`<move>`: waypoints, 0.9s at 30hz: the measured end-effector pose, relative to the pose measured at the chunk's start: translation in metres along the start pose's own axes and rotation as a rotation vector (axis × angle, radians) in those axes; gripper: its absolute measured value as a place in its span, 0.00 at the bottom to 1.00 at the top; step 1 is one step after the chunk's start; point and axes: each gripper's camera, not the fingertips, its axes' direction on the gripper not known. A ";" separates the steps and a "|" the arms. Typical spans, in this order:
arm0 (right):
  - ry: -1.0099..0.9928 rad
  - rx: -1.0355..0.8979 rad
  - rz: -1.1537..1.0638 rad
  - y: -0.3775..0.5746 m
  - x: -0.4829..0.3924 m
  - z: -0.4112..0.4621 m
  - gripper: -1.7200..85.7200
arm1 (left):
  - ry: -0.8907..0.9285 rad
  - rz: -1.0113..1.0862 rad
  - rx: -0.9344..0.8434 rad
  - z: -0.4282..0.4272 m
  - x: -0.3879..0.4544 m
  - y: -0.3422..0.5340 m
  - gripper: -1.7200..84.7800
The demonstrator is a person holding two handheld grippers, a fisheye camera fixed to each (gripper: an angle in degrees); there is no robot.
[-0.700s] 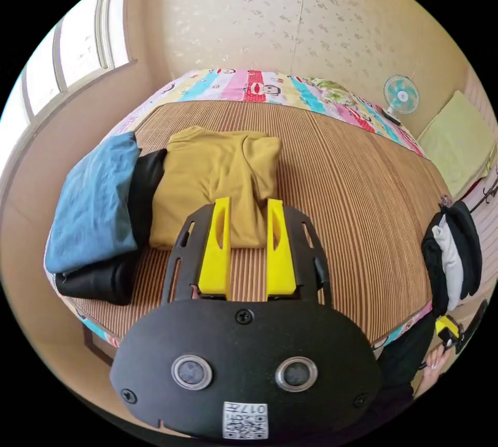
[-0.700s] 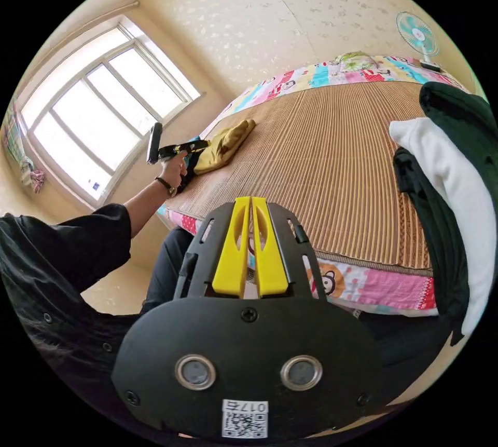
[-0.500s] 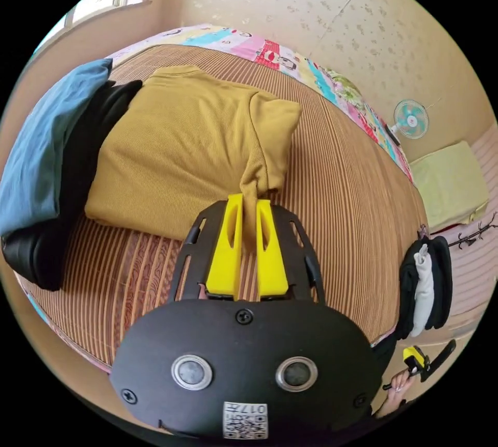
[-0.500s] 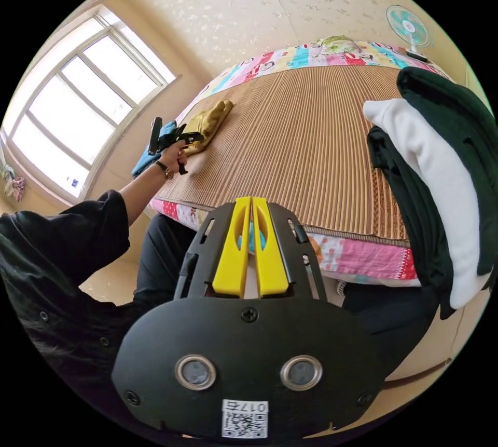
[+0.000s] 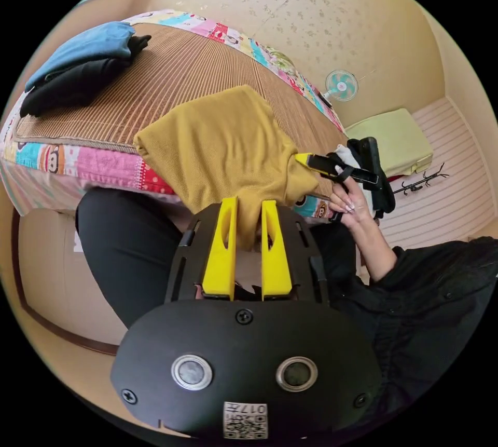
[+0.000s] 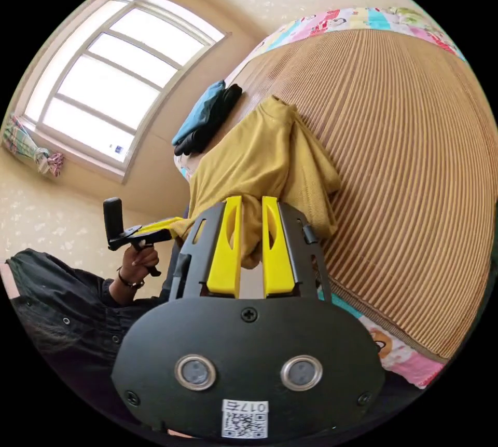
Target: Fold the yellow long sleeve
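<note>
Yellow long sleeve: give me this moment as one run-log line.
yellow long sleeve: lifted, bunched, partly on striped mat | left hand-held gripper: shut on it | right hand-held gripper: shut on it | fold: not yet laid

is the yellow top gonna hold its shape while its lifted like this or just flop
Likely flop: the yellow top sags in soft folds from where the right gripper and left gripper pinch it. It probably weighs little, since it hangs from two small pinches. The ribbed knit looks grippy rather than slippery, though that is a guess.

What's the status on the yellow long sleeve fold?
Left gripper and right gripper both shut on yellow long sleeve, lifted at bed edge, bunched, not yet folded. Blue and black folded pile sits apart.
</note>
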 end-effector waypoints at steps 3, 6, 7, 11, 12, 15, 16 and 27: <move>-0.007 0.128 -0.035 0.019 -0.012 -0.007 0.07 | 0.017 0.019 0.009 -0.023 0.016 -0.031 0.11; -0.237 0.317 -0.161 0.045 -0.020 -0.037 0.06 | -0.007 0.087 0.018 -0.039 0.047 -0.064 0.11; -0.302 0.320 -0.201 0.047 -0.022 -0.042 0.06 | -0.043 0.094 0.024 -0.045 0.059 -0.075 0.11; -0.280 0.275 -0.257 0.049 -0.025 -0.039 0.06 | -0.164 0.059 0.028 -0.058 0.077 -0.091 0.12; -0.288 0.277 -0.264 0.051 -0.022 -0.039 0.06 | -0.214 0.049 0.024 -0.062 0.078 -0.090 0.13; -0.313 0.290 -0.265 0.058 -0.009 -0.044 0.06 | -0.305 0.051 -0.028 -0.076 0.077 -0.079 0.15; -0.326 0.295 -0.264 0.061 -0.003 -0.047 0.06 | -0.348 0.051 -0.053 -0.082 0.076 -0.073 0.16; -0.430 0.281 -0.324 0.093 0.021 -0.050 0.06 | 0.012 0.034 -0.033 -0.086 0.048 -0.080 0.19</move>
